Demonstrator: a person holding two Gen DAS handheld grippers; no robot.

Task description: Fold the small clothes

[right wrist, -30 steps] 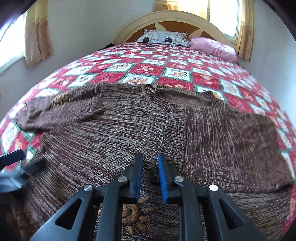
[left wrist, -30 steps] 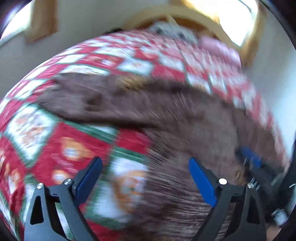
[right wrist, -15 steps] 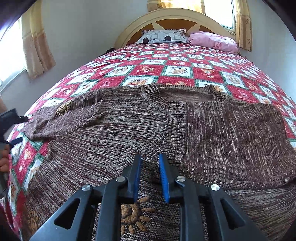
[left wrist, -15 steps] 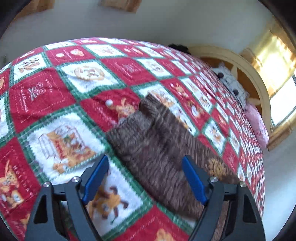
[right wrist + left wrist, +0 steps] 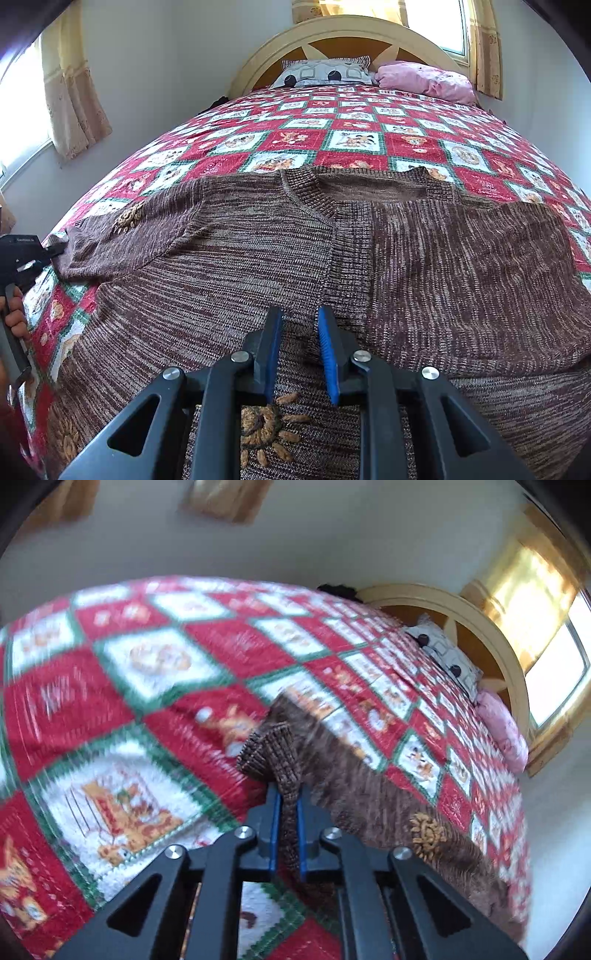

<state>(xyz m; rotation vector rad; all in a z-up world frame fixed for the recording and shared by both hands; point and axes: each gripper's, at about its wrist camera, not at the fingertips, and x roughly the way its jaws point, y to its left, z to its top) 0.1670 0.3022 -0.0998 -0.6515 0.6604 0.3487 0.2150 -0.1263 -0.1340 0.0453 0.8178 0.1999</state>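
Note:
A brown knitted sweater (image 5: 258,251) with orange sun embroidery lies spread on the red, white and green quilt (image 5: 351,125); its right side is folded over the front. My left gripper (image 5: 287,797) is shut on the ribbed cuff (image 5: 271,749) of the left sleeve, at the quilt's left side; it also shows in the right wrist view (image 5: 48,251). My right gripper (image 5: 298,321) hovers over the sweater's lower middle with its jaws a narrow gap apart, holding nothing that I can see.
A patterned pillow (image 5: 325,74) and a pink pillow (image 5: 424,81) lie at the wooden headboard (image 5: 343,33). Curtained windows stand at left (image 5: 70,85) and behind the headboard. A wall runs along the bed's left side.
My left gripper swung left to the sleeve end and closed on the cuff. My right gripper stayed over the sweater's middle, tilting slightly.

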